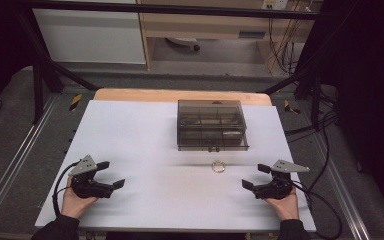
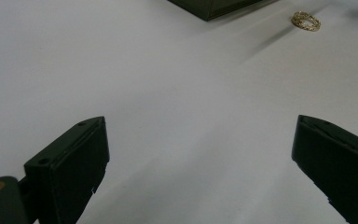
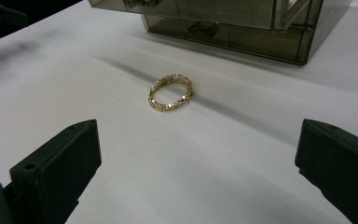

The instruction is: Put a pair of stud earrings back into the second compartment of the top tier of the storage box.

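Grey carpet floor (image 1: 15,125) surrounds the white table (image 1: 130,130); wooden shelving (image 1: 205,25) stands beyond, edges dark.

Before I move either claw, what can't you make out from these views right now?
- Contents of the smoky organizer box: tinted walls and small size in the high view blur them.
- Box top, right gripper view: cut off by the upper edge.
- Gold bracelet clasp: too fine to resolve.
- Most of the box, left gripper view: cut off at the top edge.
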A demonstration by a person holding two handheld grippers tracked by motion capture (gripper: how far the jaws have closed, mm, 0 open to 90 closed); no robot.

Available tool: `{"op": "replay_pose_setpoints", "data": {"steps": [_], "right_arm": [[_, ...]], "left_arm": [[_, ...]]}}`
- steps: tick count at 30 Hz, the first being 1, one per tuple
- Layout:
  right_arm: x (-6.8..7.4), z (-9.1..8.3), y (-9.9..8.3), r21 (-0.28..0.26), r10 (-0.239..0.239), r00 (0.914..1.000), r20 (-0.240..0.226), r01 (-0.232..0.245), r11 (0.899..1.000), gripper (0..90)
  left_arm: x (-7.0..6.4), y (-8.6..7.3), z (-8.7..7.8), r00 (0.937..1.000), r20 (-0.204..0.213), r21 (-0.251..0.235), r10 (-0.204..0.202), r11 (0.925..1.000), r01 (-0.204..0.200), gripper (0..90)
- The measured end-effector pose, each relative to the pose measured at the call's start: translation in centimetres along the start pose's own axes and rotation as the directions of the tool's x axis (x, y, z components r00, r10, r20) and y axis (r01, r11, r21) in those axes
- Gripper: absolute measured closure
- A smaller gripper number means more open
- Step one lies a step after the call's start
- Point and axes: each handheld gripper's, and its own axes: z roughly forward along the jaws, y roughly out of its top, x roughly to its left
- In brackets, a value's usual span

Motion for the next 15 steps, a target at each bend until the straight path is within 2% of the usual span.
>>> {"op": "replay_pose_setpoints", "data": {"steps": [15], "right_arm": [[0.17, 0.25, 0.20, 0.019, -0.008, 0.9998, 0.017, 0.008, 1.000, 1.0]], "left_arm": [[0.11, -0.12, -0.06, 1.0000, -0.005, 0.003, -0.002, 1.0000, 0.002, 4.1]]}}
